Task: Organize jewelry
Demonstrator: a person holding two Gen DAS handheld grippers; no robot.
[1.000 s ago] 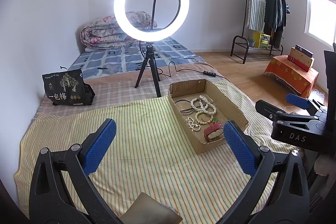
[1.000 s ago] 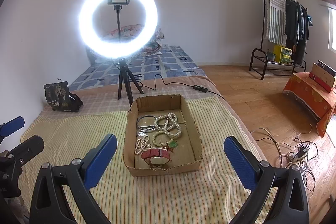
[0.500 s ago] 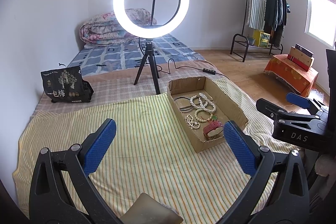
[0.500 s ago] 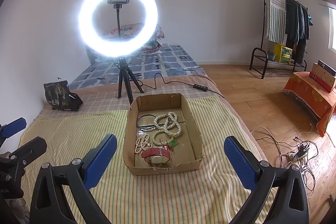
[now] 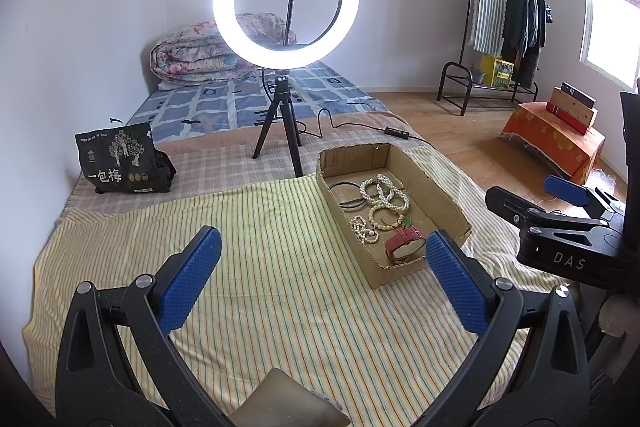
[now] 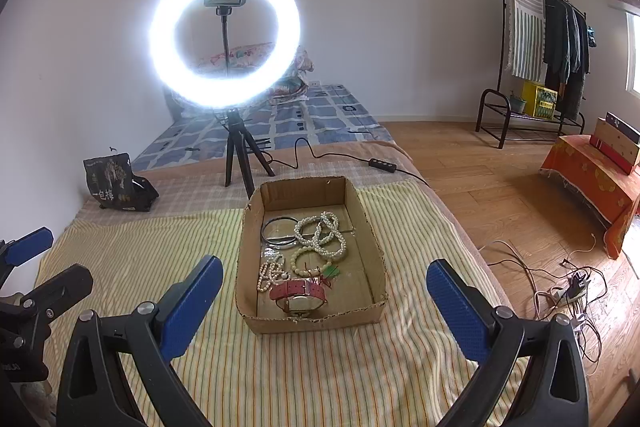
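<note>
While both the left gripper point(image 5: 320, 279) and the right gripper point(image 6: 324, 301) hover with fingers wide apart, we should approach slowly the red watch point(image 6: 298, 295) lying nearest in the cardboard box point(image 6: 370, 227) on the striped bed cover point(image 6: 132, 259).

The cardboard box point(image 6: 256, 321) sits open-topped on the striped cloth point(image 6: 132, 267), so its inside can be reached from above, hemmed only by its low walls. Left of the box and in front of it the cloth lies bare. Just behind the box stands the ring light tripod point(image 6: 240, 155), its cable point(image 6: 320, 157) trailing past the box's far right corner.
</note>
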